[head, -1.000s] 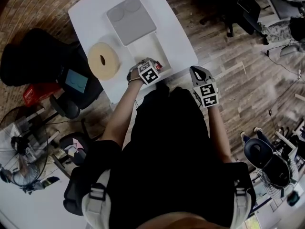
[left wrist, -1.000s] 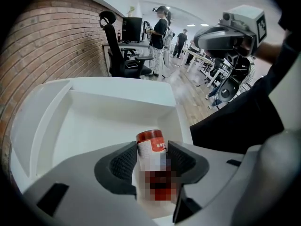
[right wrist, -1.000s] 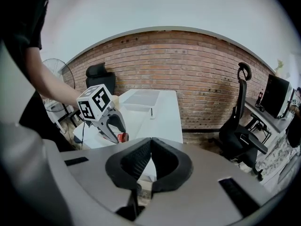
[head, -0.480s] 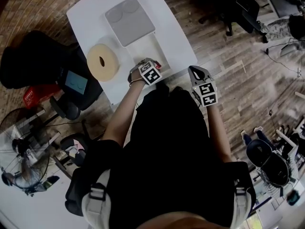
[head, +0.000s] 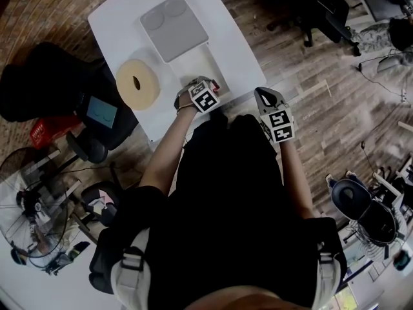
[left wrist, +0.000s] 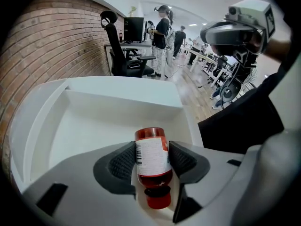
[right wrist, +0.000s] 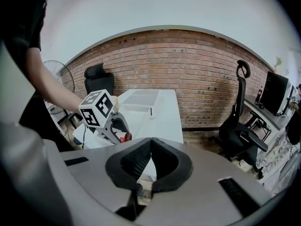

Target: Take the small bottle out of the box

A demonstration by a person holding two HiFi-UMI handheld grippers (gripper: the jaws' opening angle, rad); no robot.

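Observation:
The small red bottle [left wrist: 151,157] with a white label lies along my left gripper [left wrist: 152,147], cap toward the camera, over the near end of the open white box [left wrist: 94,121]. Both dark pads [left wrist: 123,161] sit against its label, so the gripper is shut on it. I cannot tell whether the bottle touches the box floor. In the head view the left gripper [head: 208,88] is at the box's [head: 193,66] near right corner, with a red bit of the bottle [head: 215,88] showing. My right gripper [head: 263,94] hangs off the table's near edge, shut and empty [right wrist: 151,142].
A grey lid [head: 173,28] lies at the far end of the box on the white table [head: 116,18]. A big roll of tape [head: 137,82] sits left of the box. Black office chairs, a fan and a brick wall surround the table.
Both grippers have stayed almost where they were, and the bottle stays between the left jaws.

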